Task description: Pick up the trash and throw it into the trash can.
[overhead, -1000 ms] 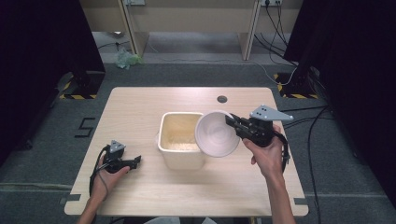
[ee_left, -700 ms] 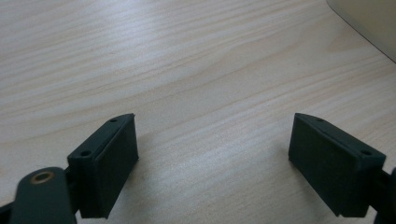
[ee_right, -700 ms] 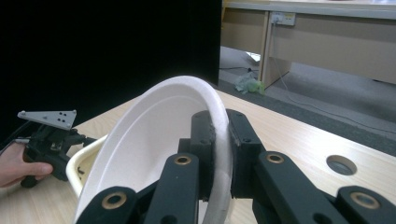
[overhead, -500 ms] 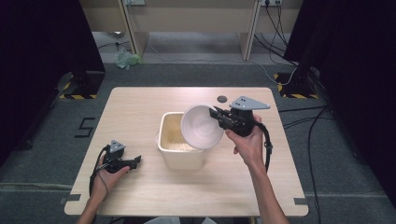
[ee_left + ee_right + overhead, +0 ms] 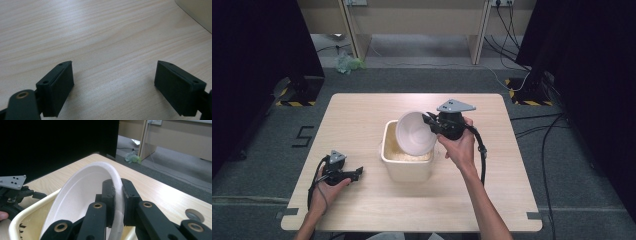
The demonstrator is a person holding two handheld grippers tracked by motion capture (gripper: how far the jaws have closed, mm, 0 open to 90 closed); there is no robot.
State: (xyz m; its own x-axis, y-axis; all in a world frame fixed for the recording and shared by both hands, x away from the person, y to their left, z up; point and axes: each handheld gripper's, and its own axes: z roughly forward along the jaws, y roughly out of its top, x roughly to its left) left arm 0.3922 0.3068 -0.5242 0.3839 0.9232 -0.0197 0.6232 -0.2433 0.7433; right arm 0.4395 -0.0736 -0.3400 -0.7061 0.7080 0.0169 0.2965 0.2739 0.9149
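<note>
Dark curtains and grey carpet ring a pale wood-grain table (image 5: 362,115), where a person works two hand-held claws. At far left, the left gripper (image 5: 357,172) rests low on the tabletop in the person's left hand (image 5: 328,186), its black block-shaped jaws standing wide apart with nothing but bare wood between them; the tub lies off to its right, well apart. Centre frame sits a cream plastic tub (image 5: 407,170), squarish with rounded corners and smooth walls, holding a pale, grainy fill that looks like rice. Tilted over its far right corner is a white bowl (image 5: 414,132), round, thin-walled and matte, like foam or pulp, its open face turned down and left toward the tub's mouth. The right gripper (image 5: 430,123) pinches the bowl's rim, one jaw inside the wall and one outside, closed tight on it; the bowl hangs to that claw's left, with the tub's opening directly beneath. By this reading the right hand (image 5: 457,147) alone is placed for the dip or scoop, needing only to lower the rim into the grains.
</note>
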